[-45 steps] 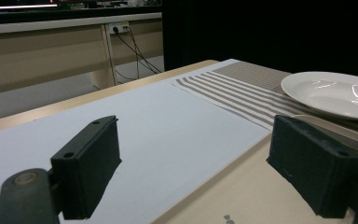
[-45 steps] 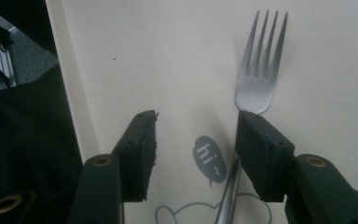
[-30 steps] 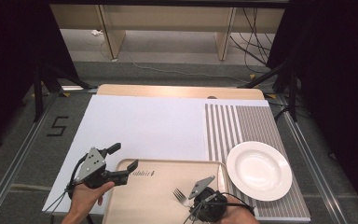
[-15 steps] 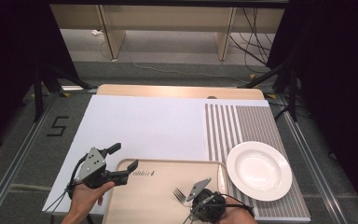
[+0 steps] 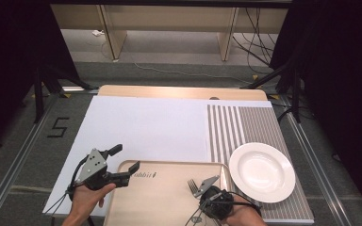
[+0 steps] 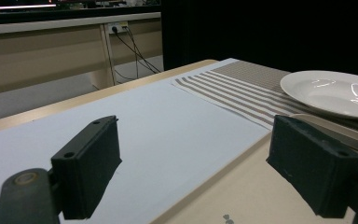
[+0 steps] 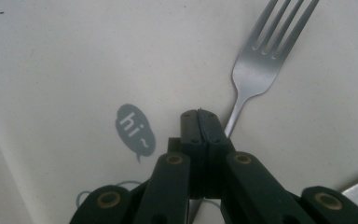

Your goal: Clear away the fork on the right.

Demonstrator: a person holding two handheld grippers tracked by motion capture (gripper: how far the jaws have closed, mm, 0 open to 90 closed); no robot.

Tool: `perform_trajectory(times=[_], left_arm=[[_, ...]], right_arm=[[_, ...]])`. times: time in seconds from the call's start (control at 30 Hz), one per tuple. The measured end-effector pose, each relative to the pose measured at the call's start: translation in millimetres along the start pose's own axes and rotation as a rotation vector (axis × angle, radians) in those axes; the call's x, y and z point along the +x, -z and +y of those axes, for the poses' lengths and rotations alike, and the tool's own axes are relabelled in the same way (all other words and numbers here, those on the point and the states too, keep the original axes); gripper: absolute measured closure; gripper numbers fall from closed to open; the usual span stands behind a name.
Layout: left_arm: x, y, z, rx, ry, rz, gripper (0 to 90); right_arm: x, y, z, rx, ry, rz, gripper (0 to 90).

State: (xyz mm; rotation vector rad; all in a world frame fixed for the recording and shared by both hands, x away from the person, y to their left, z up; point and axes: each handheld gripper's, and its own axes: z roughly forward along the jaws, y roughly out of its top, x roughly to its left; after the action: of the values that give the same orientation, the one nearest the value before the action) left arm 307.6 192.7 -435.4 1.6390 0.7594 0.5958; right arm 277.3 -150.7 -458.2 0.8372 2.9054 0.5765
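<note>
A silver fork [image 5: 193, 186] lies over the beige tray [image 5: 160, 207] at the front of the table, tines pointing away. My right gripper [image 5: 206, 189] sits at its handle. In the right gripper view the jaws are pressed together at the gripper tip [image 7: 200, 114], and the fork [image 7: 261, 60] has its handle running in under them. My left gripper [image 5: 124, 159] stands open at the tray's far left corner. One jaw is over the white mat [image 6: 158, 121] and the other over the tray [image 6: 242, 186], with nothing between them.
A white plate [image 5: 262, 172] rests on the striped mat [image 5: 240, 125] just right of the tray, and shows again as a plate [image 6: 335, 91] at the right of the left gripper view. A "hi~" speech-bubble mark [image 7: 135, 130] is printed on the tray. Floor lies beyond the table's far edge.
The fork and my right gripper have shifted slightly to the right and away from me. The left gripper has stayed where it was, open.
</note>
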Motion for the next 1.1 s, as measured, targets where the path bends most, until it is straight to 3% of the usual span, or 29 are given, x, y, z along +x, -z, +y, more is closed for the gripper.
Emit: perform_trajectory(times=[0.6,1.0,1.1], left_arm=[[0.0,0.1,0.0,0.001,-0.002,0.000,15.9],[0.3,-0.3,-0.2,-0.007,-0.001,-0.003,15.9],[0.2,-0.1,0.0,-0.004,-0.004,-0.001,15.9]], right_arm=[[-27.5,9.5,-16.9,0.011,-0.098,-0.028,90.0],[-33.4,11.9,-21.0,0.004,-0.117,-0.026,89.7],[-33.7,13.8,-20.7,-0.017,-0.111,-0.011,84.2]])
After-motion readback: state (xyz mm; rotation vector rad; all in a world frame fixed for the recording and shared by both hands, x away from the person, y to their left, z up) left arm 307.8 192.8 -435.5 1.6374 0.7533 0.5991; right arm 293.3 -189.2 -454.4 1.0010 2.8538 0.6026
